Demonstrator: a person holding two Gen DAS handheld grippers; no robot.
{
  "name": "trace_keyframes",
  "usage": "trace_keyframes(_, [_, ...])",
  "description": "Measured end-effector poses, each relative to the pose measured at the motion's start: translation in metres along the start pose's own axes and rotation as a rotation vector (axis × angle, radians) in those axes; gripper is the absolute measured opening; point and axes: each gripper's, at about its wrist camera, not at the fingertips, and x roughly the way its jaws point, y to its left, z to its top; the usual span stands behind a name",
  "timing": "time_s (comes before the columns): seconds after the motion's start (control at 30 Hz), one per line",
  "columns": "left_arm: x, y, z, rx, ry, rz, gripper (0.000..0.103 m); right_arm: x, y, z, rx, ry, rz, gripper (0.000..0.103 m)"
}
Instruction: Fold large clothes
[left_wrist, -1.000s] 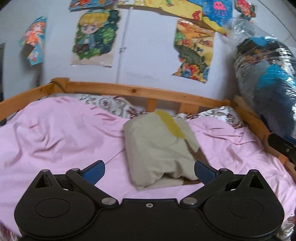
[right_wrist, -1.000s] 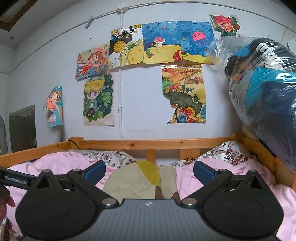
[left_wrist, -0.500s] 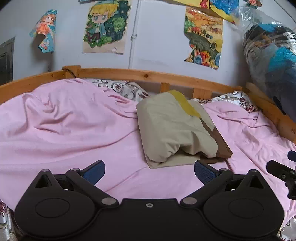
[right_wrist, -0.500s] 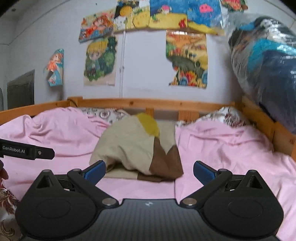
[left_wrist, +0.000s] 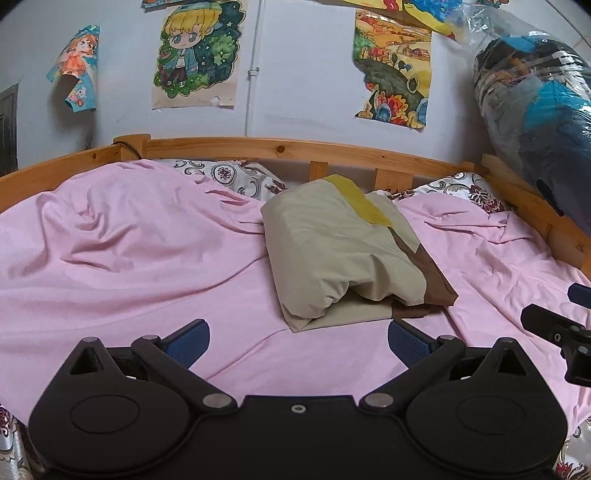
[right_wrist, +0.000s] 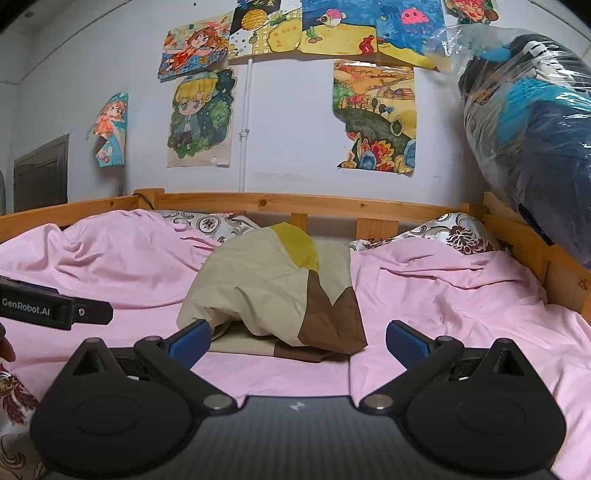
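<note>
On the pink sheet (left_wrist: 129, 266) lies a folded beige-brown garment (left_wrist: 343, 254); both grippers' jaws spread.

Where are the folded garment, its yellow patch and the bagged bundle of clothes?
folded garment (left_wrist: 325, 251), left wrist view, beige top panel.
yellow patch (right_wrist: 295, 245), right wrist view, patch centre.
bagged bundle (right_wrist: 535, 122), right wrist view, plastic front.

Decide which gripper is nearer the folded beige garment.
Right gripper: its fingertip reaches the folded beige garment's near edge. Left gripper sits just short, pink sheet between.
</note>
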Motion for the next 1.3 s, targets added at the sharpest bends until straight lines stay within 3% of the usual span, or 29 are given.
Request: trace_keyframes(1.3, [-0.0058,-0.0013,0.0045,0.020,-0.020,0.004,0.102,0.0007,-0.0060,0.0003,0.022,-0.003,-0.012,0.103])
